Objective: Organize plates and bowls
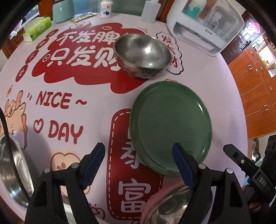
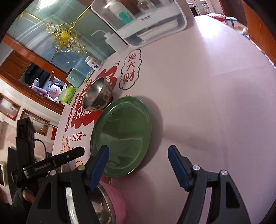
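A stack of green plates [image 1: 170,127] [image 2: 120,136] lies on the printed tablecloth. Just beyond it stands an empty steel bowl [image 1: 143,55] [image 2: 97,93]. A pink bowl with a steel inside [image 1: 165,203] [image 2: 110,201] sits at the near side, under both grippers. My left gripper [image 1: 139,163] hangs open above the plates' near rim and the pink bowl, holding nothing. My right gripper [image 2: 138,155] is open too, over bare cloth at the right of the plates, its left finger over their edge. A shallow steel dish [image 1: 13,172] lies at the far left.
At the table's back stand a white box with a clear lid [image 1: 205,25] [image 2: 143,20], a squeeze bottle [image 1: 150,10], a pill bottle [image 1: 106,8], a teal cup [image 1: 63,12] and a green tissue pack [image 1: 37,29]. Wooden cabinets [image 1: 255,96] lie beyond the right edge.
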